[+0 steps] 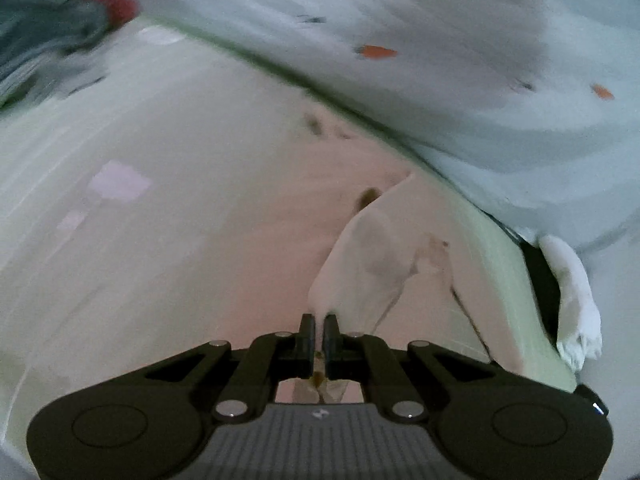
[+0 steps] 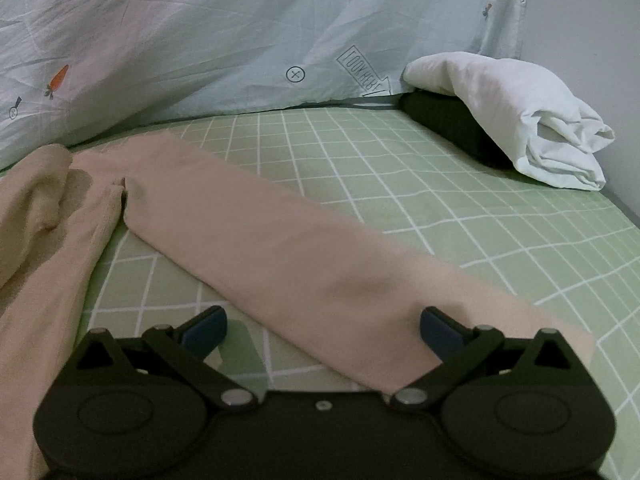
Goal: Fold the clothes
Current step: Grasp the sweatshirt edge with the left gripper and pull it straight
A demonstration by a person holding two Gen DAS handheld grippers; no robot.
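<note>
Left wrist: jaws clamp tights (beige).

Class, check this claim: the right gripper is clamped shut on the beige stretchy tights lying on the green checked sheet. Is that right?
No. In the right wrist view the right gripper stands wide open over the beige stretchy tights on the green checked sheet, gripping nothing.

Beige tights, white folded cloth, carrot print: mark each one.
beige tights (image 2: pixel 280 248), right wrist view, middle of the flat leg
white folded cloth (image 2: pixel 520 120), right wrist view, top surface
carrot print (image 2: pixel 58 77), right wrist view, orange body
</note>
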